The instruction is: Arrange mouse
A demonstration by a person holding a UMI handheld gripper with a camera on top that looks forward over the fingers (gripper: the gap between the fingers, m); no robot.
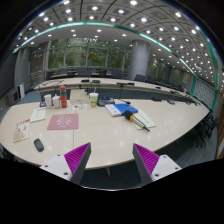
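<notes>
A small dark mouse (pixel 39 144) lies on the pale round table (pixel 105 130), to the left of my left finger. A pink mouse mat (pixel 64 121) lies on the table beyond it. My gripper (pixel 112 160) is open and empty, held above the table's near edge, with both magenta pads showing and nothing between the fingers (pixel 76 158).
Bottles and a cup (pixel 93 98) stand at the far left of the table. Papers (pixel 24 129) lie at the left. A blue book (pixel 122 108) and other items lie right of centre. Desks and chairs stand beyond, in a large office.
</notes>
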